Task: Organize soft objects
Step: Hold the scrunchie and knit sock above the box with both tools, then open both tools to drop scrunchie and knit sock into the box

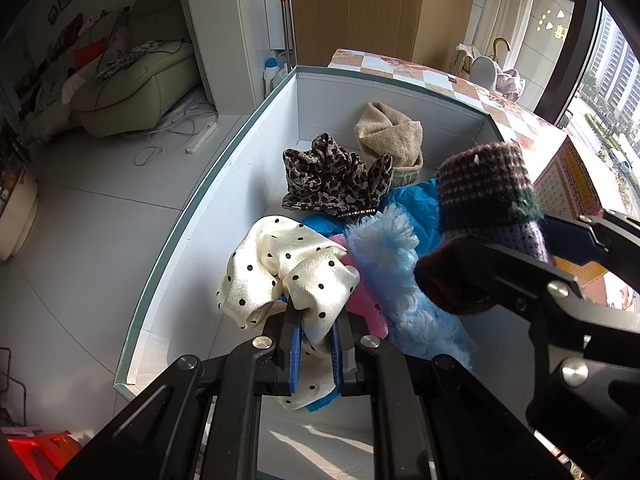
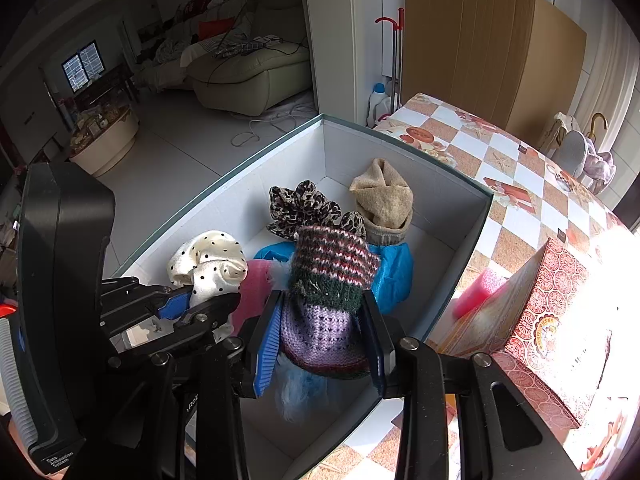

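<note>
A white box with a green rim (image 1: 192, 216) (image 2: 452, 200) holds soft things: a beige knit hat (image 1: 390, 136) (image 2: 386, 200), a leopard-print cloth (image 1: 332, 176) (image 2: 298, 206), a blue cloth (image 1: 416, 208) (image 2: 394, 270), a fluffy light-blue piece (image 1: 384, 256) and a pink piece (image 1: 364, 300) (image 2: 254, 292). My left gripper (image 1: 314, 320) (image 2: 192, 304) is shut on a cream polka-dot cloth (image 1: 288, 272) (image 2: 212, 260) above the box. My right gripper (image 2: 320, 320) (image 1: 532, 248) is shut on a striped knit hat (image 2: 332, 292) (image 1: 484, 196) above the box.
The box sits at the edge of a checkered tablecloth table (image 2: 500, 168) (image 1: 432, 72). A red patterned box (image 2: 552, 312) with a pink item (image 2: 480, 288) stands on the right. White floor (image 1: 100, 208), a sofa (image 1: 136, 84) and cables lie to the left.
</note>
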`<state>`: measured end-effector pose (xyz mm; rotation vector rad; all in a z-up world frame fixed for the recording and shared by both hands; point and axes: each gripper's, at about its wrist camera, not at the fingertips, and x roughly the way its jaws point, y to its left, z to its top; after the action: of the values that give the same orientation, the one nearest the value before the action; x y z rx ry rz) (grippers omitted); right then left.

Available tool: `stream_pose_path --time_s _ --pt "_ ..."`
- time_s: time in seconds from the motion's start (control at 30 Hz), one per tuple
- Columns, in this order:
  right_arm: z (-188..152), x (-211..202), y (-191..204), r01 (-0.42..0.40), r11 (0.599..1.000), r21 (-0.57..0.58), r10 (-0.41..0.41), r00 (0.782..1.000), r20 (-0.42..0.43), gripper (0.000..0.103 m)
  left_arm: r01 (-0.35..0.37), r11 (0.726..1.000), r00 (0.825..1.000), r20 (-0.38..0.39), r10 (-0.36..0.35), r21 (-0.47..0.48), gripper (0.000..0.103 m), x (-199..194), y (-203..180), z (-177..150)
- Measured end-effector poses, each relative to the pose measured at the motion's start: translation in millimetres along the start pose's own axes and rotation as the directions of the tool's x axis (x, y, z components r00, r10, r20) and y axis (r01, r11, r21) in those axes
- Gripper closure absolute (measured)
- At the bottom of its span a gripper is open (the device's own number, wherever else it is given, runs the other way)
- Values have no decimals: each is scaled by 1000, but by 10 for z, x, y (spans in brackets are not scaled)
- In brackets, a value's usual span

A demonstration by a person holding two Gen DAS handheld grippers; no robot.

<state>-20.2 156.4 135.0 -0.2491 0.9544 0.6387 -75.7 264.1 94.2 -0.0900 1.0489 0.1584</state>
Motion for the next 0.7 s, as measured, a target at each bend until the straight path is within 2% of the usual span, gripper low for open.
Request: stream_pose_path --time_s 0.53,0.57,0.6,0.63,0.67,0.7 --pt "29 -14 -3 -12 1000 -3 12 1000 5 65 1 1000 1000 0 -1 5 89 12 1 3" --pt "46 -20 -1 -20 1000 -5 20 1000 5 58 7 1000 1000 -4 -7 7 88 21 0 5" --pt "60 -37 5 -19 1000 -7 19 1000 13 53 9 1000 1000 -6 -9 11 78 23 -3 6" --pt "70 -67 13 -8 1000 -9 8 1000 30 45 4 1000 1000 -8 -4 12 60 25 -7 7" --pt "82 -91 19 6 1000 -14 -5 999 43 44 -6 1000 1000 -11 6 7 48 23 -10 14" --pt "96 -109 19 13 1000 -17 -12 999 50 44 -17 1000 1000 -15 17 2 26 20 -8 19"
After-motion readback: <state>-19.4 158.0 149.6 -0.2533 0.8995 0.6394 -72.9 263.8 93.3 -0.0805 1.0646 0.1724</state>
